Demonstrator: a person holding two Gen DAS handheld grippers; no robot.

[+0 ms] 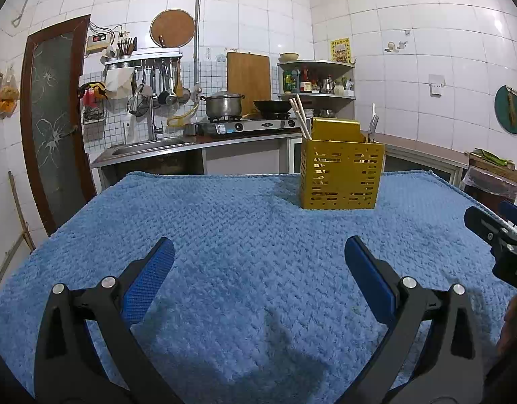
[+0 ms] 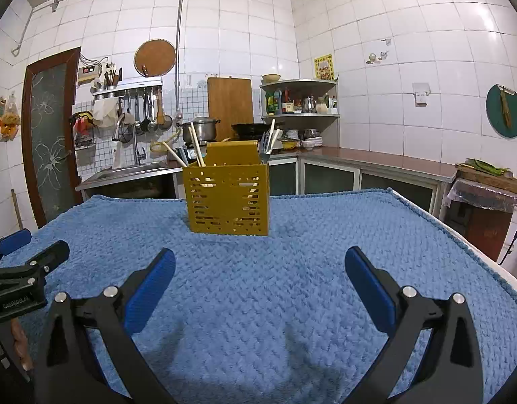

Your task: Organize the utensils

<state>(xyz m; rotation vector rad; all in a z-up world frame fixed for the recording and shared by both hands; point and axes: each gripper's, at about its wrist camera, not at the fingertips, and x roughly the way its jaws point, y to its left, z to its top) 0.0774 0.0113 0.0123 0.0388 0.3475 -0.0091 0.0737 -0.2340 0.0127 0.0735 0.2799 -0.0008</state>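
Observation:
A yellow slotted utensil caddy (image 1: 340,175) (image 2: 228,198) stands upright on the blue towel (image 1: 251,235) (image 2: 292,252) near the table's far edge. Wooden chopsticks (image 1: 300,116) (image 2: 195,146) lean out of its left compartment. A metal fork (image 1: 372,128) (image 2: 265,149) and a pale handle stick up from its right side. My left gripper (image 1: 259,252) is open over bare towel, well short of the caddy. My right gripper (image 2: 260,262) is also open, with nothing between its blue pads. Each gripper shows at the edge of the other's view.
Behind the table runs a kitchen counter with a sink (image 1: 147,146), a gas stove with a pot (image 1: 223,104) and a wok (image 1: 271,107), and a corner shelf of bottles (image 2: 298,101). A brown door (image 1: 53,121) stands at the left. A covered box (image 2: 487,202) sits at the right.

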